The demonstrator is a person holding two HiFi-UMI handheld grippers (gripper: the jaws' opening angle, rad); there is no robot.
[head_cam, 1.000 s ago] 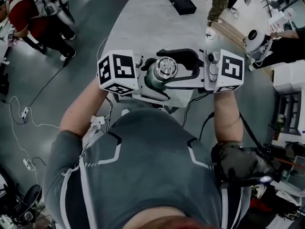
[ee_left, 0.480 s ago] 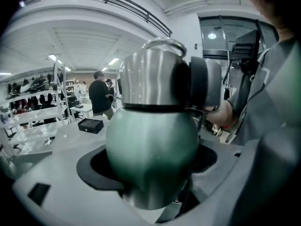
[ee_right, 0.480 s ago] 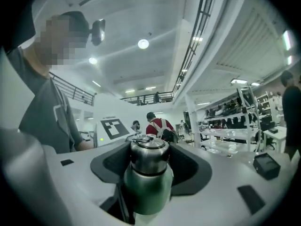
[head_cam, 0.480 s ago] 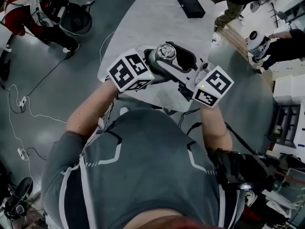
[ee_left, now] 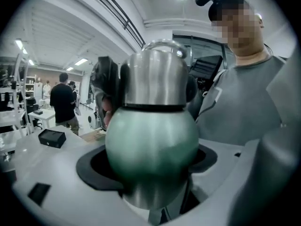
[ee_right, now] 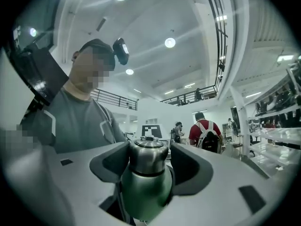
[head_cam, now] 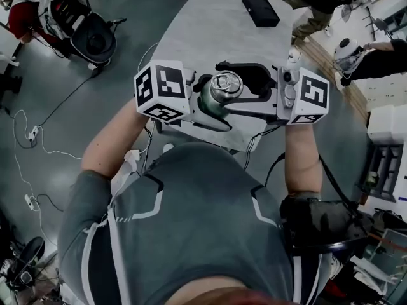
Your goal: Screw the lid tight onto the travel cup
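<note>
Tabletop, pale grey, is lying below the raised arms. Person, in a grey shirt, is holding both tools out at chest height. Left tongs are pinching the green body of the travel cup, dark pads pressing on either side. Right tongs are standing spread around the lid; these jaws have just been opening, the lid sitting between the pads with a sliver of gap on one side. The travel cup is hanging upright in the air between the two tools, above the near tabletop edge. The steel lid is sitting on the cup's neck. Black box is resting on the far tabletop, well apart.
</note>
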